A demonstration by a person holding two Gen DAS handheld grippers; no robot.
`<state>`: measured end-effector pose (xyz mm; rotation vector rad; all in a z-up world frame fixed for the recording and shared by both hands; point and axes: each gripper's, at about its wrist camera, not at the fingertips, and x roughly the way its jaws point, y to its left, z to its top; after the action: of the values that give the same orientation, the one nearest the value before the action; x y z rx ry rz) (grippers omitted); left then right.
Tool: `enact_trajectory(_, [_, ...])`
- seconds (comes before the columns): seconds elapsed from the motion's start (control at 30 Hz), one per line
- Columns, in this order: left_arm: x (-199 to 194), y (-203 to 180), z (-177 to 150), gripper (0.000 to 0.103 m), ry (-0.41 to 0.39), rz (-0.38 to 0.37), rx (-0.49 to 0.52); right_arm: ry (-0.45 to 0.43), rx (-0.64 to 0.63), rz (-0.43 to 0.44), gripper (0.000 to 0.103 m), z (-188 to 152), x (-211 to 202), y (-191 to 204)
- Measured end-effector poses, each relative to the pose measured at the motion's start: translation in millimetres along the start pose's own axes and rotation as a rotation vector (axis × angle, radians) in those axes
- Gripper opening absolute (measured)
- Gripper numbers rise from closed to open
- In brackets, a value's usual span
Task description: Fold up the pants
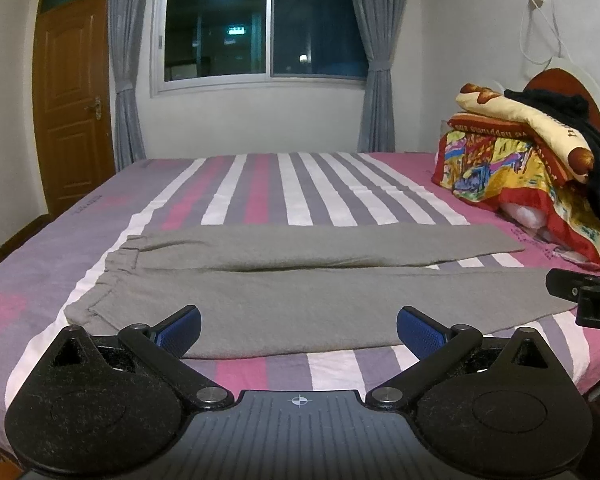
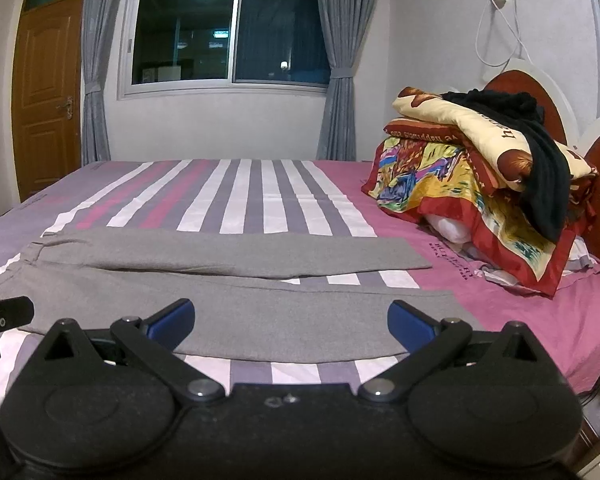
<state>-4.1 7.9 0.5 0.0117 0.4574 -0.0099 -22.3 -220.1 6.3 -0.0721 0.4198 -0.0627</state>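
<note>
Grey pants (image 1: 300, 292) lie flat on the striped bed, waistband at the left, both legs stretched to the right with a gap between them near the cuffs. They also show in the right wrist view (image 2: 236, 296). My left gripper (image 1: 299, 326) is open and empty, above the near edge of the near leg toward the waist. My right gripper (image 2: 291, 320) is open and empty, above the near leg toward its cuff. The right gripper's body shows at the right edge of the left wrist view (image 1: 588, 296). The left gripper's body shows at the left edge of the right wrist view (image 2: 0, 320).
The bed (image 1: 260, 184) has a pink, purple and white striped sheet. A pile of colourful folded quilts with a black garment on top (image 2: 480, 168) sits at the headboard on the right. A window with grey curtains (image 1: 260, 32) and a wooden door (image 1: 76, 96) are behind.
</note>
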Motion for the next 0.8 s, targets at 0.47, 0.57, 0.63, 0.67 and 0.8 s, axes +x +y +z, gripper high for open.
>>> enact_trajectory(0.47, [-1.8,-0.1,1.0,0.103,0.0,0.001,-0.001,0.002,-0.001,0.004,0.103,0.6,-2.6,1.7])
enact_trajectory(0.57, [-2.7,0.3,1.0,0.103,0.001,0.001,-0.002,0.002,-0.002,0.004,0.103,1.1,-2.9,1.7])
enact_trajectory(0.63, [-2.7,0.1,1.2,0.103,0.001,0.003,-0.002,0.002,0.0,0.004,0.103,1.3,-3.0,1.7])
enact_trajectory(0.67, [-2.6,0.2,1.1,0.103,0.001,0.002,-0.002,0.002,0.0,0.004,0.103,1.2,-3.2,1.9])
enact_trajectory(0.8, [-3.9,1.3,1.2,0.103,0.002,0.003,-0.005,0.001,0.0,0.003,0.103,2.2,-2.2,0.7])
